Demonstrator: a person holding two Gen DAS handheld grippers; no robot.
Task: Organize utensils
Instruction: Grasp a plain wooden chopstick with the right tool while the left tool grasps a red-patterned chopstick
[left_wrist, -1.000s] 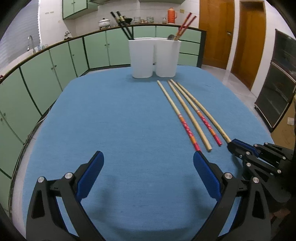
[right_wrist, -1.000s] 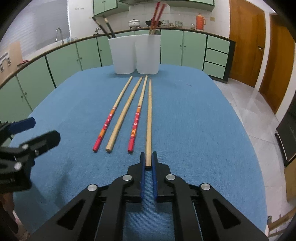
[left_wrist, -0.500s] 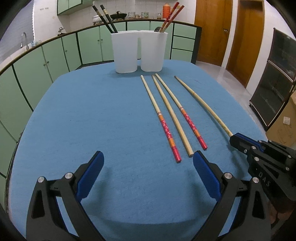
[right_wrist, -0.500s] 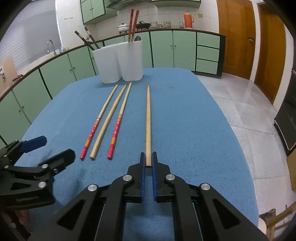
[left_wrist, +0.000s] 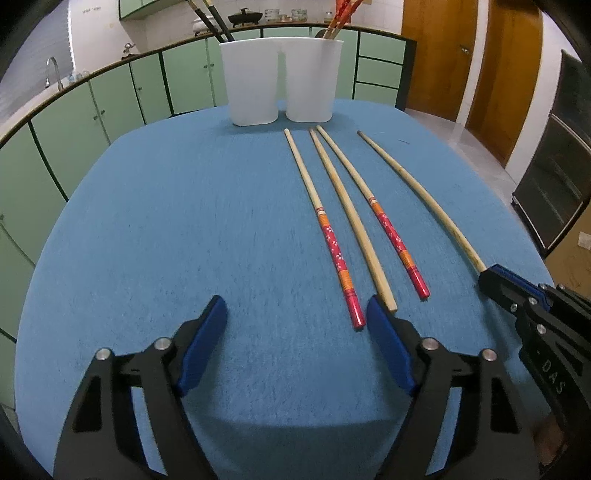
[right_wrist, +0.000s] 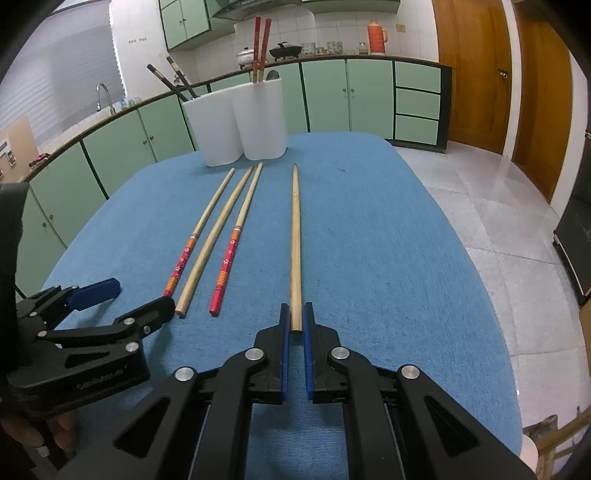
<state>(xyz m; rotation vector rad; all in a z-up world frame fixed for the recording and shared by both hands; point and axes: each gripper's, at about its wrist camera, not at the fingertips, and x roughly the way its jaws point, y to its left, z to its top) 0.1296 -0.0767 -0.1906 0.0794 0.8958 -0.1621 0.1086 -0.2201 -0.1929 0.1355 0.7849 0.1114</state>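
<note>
Fingers (left_wrist: 500, 284) of the right gripper (left_wrist: 491, 278) body read "DAS".

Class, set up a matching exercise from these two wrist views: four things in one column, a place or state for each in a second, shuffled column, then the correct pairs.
Things
1. right tool
2. left tool
3. black chopsticks
4. blue cloth

Places or states
A. standing in the left white holder
B. open, nothing between its pads
C. covering the table
D. shut on a plain chopstick

Pairs: 1-D, 2-B, 3-A, 4-C
</note>
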